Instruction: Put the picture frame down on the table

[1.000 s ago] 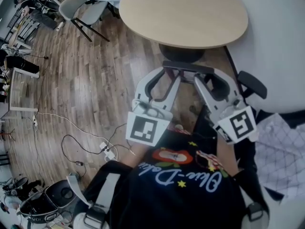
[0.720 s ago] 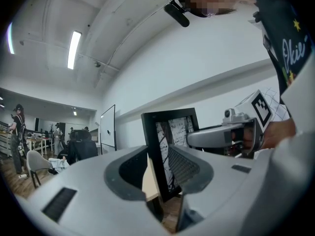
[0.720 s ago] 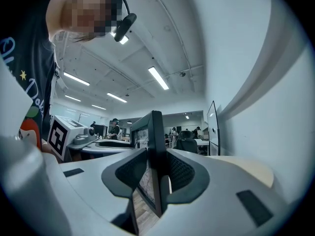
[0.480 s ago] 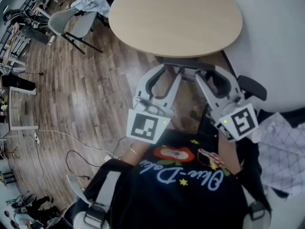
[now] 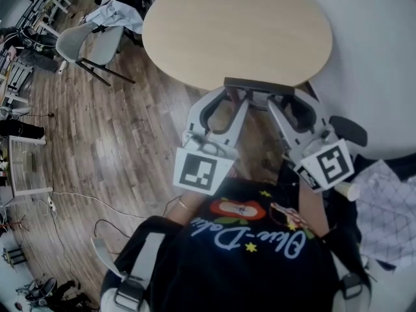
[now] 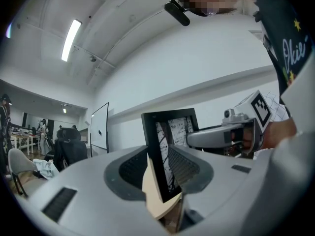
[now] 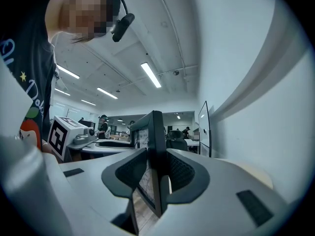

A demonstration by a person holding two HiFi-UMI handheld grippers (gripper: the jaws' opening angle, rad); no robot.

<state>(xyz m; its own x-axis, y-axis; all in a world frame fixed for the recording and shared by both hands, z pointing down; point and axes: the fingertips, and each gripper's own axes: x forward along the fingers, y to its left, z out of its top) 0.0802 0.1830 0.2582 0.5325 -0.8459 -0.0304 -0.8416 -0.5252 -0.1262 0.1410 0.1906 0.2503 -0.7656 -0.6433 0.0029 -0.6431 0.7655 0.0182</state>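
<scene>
A black picture frame hangs edge-on between both grippers, over the near rim of the round wooden table. My left gripper is shut on its left end; in the left gripper view the frame stands upright between the jaws, showing a black-and-white print. My right gripper is shut on the right end, where the frame is seen edge-on between the pads. The frame is held in the air, above the table's near rim.
A grey chair draped with cloth stands left of the table on the wood floor. A checked cloth lies at the right. Cables run across the floor at lower left. A whiteboard stands by the wall.
Both grippers have carried the frame forward and up toward the table. It now overlaps the table's near rim instead of hanging over the floor and table base.
</scene>
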